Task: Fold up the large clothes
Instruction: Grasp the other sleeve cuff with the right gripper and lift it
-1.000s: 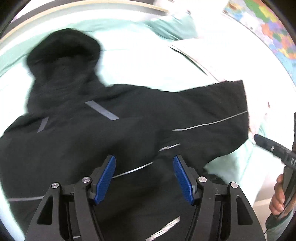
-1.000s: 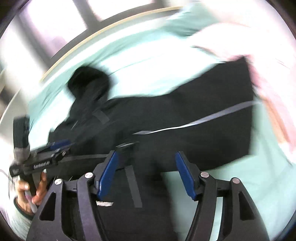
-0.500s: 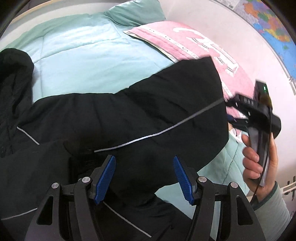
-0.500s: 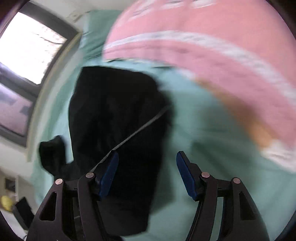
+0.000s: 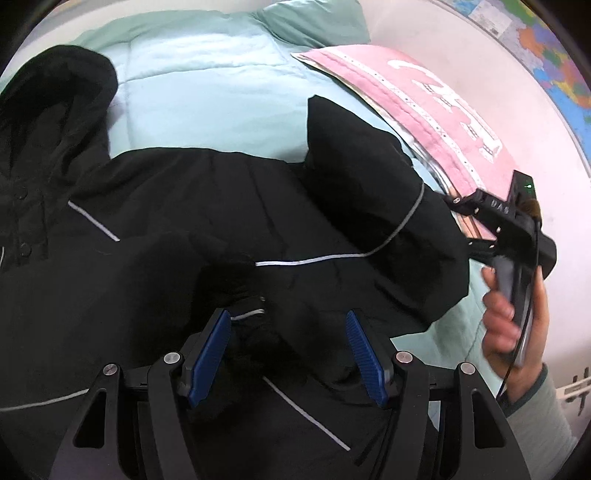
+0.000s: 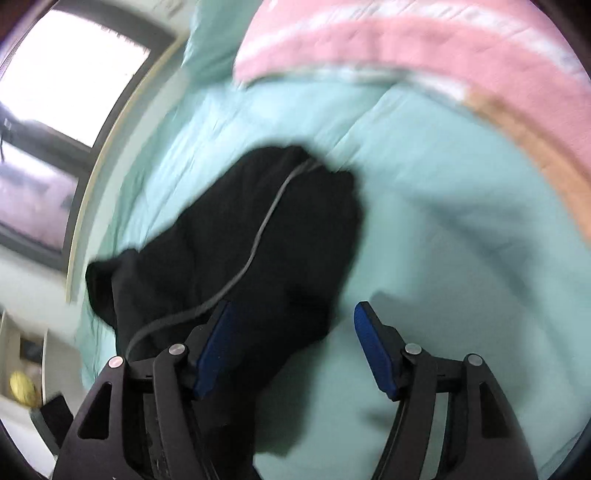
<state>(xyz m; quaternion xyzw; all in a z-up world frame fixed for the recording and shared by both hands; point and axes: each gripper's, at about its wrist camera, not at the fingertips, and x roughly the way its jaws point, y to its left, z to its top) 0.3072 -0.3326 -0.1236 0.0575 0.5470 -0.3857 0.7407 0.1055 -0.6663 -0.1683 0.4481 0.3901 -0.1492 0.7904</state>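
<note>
A black hooded jacket (image 5: 221, 206) with thin reflective stripes lies spread on a mint-green bed cover (image 5: 207, 96), its hood (image 5: 55, 96) at the upper left. My left gripper (image 5: 288, 321) hangs open over the jacket's body near the armpit, with nothing pinched. The right sleeve (image 5: 369, 184) lies bent and bunched toward the right. In the right wrist view that sleeve (image 6: 258, 236) runs under my right gripper (image 6: 292, 314). Its jaws are opening; the sleeve's edge lies between them, and the pads do not press on it. A hand (image 5: 513, 325) holds that gripper at the sleeve's end.
A pink blanket (image 5: 424, 96) with white patterning lies along the wall side of the bed, also blurred in the right wrist view as the pink blanket (image 6: 406, 44). A mint pillow (image 5: 314, 22) sits at the head. A world map (image 5: 546, 62) hangs on the wall; a window (image 6: 74, 74) is at the left.
The left wrist view has shifted right along the jacket. The sleeve, earlier stretched out straight, now lies bent and bunched. My right gripper moved from the jacket's body to the sleeve's end and rolled.
</note>
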